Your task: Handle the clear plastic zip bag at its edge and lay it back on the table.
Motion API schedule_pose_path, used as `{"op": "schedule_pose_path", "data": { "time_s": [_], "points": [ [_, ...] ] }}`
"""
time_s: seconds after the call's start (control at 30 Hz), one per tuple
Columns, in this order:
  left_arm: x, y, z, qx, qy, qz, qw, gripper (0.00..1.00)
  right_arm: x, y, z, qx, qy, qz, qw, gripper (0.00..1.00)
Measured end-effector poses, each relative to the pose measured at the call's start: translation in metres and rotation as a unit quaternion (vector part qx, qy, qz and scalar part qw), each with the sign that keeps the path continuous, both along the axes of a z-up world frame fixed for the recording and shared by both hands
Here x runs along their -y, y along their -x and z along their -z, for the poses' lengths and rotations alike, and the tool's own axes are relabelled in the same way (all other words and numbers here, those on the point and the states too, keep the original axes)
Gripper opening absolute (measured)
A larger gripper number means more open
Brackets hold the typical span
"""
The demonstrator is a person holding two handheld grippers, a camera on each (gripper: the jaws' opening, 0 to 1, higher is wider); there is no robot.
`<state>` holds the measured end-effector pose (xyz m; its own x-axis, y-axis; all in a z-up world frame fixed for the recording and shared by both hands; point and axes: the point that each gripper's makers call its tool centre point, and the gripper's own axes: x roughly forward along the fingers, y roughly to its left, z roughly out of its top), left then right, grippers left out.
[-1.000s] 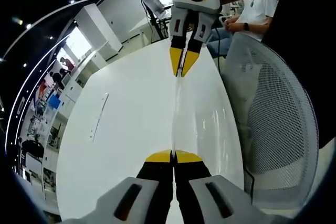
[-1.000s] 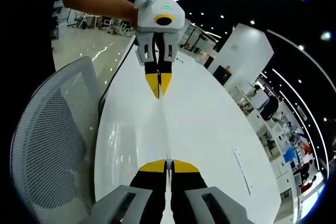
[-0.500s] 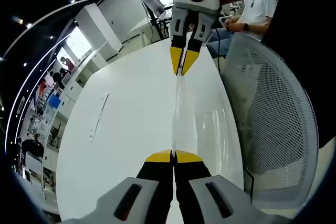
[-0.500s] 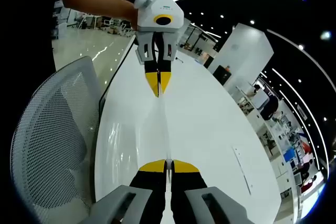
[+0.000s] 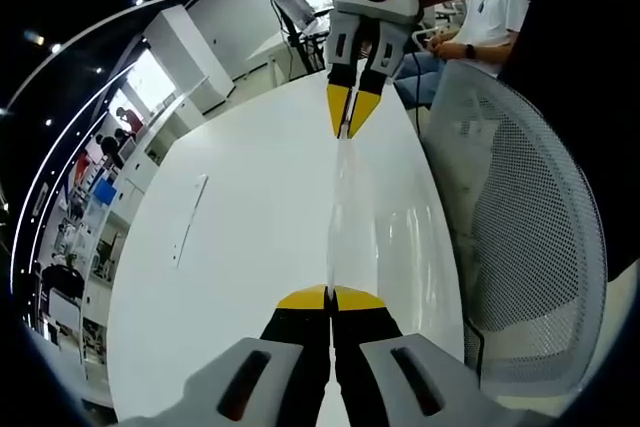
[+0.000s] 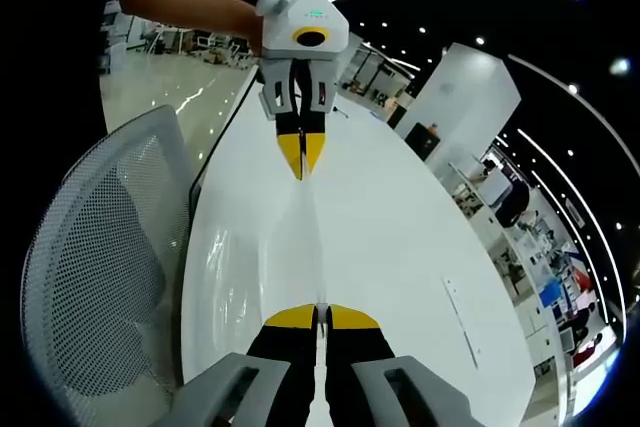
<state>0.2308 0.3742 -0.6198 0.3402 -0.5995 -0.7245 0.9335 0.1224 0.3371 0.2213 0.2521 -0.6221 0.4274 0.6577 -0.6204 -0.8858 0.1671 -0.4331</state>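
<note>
Between my two grippers the clear zip bag [image 5: 345, 207] hangs taut above the white table [image 5: 240, 237], its long axis running straight from my left gripper [image 5: 330, 297] to my right gripper [image 6: 318, 315] (both clamped on opposite edges); lowering together should lay it flat.

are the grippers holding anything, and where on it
Yes: both hold the clear bag, stretched between them above the table. The left gripper pinches one edge, the right gripper the opposite edge.

Bare white table [image 5: 250, 247] beneath; mesh chair [image 5: 530, 247] alongside.
</note>
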Motion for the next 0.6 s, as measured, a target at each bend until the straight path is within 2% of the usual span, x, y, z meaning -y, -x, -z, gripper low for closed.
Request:
{"op": "schedule_pose_path", "data": {
  "time_s": [0.17, 0.2, 0.37, 0.6],
  "points": [
    [0.0005, -0.0006, -0.0004, 0.009, -0.002, 0.005, 0.9999, 0.00, 0.0002, 0.0013, 0.0001, -0.005, 0.002, 0.000, 1.0000, 0.00],
    [0.0009, -0.0003, -0.0005, 0.010, -0.002, 0.008, 0.9999, 0.00, 0.0011, 0.0000, -0.0003, 0.001, 0.005, 0.000, 1.0000, 0.00],
    [0.0035, 0.0043, 0.0013, 0.008, 0.006, 0.018, 0.9998, 0.00, 0.0028, 0.0015, -0.0020, -0.002, 0.003, 0.002, 1.0000, 0.00],
    [0.0081, 0.0067, 0.0022, 0.014, 0.000, 0.029, 0.9995, 0.00, 0.0046, 0.0036, -0.0025, -0.021, -0.006, 0.013, 0.9997, 0.00]
  ]
}}
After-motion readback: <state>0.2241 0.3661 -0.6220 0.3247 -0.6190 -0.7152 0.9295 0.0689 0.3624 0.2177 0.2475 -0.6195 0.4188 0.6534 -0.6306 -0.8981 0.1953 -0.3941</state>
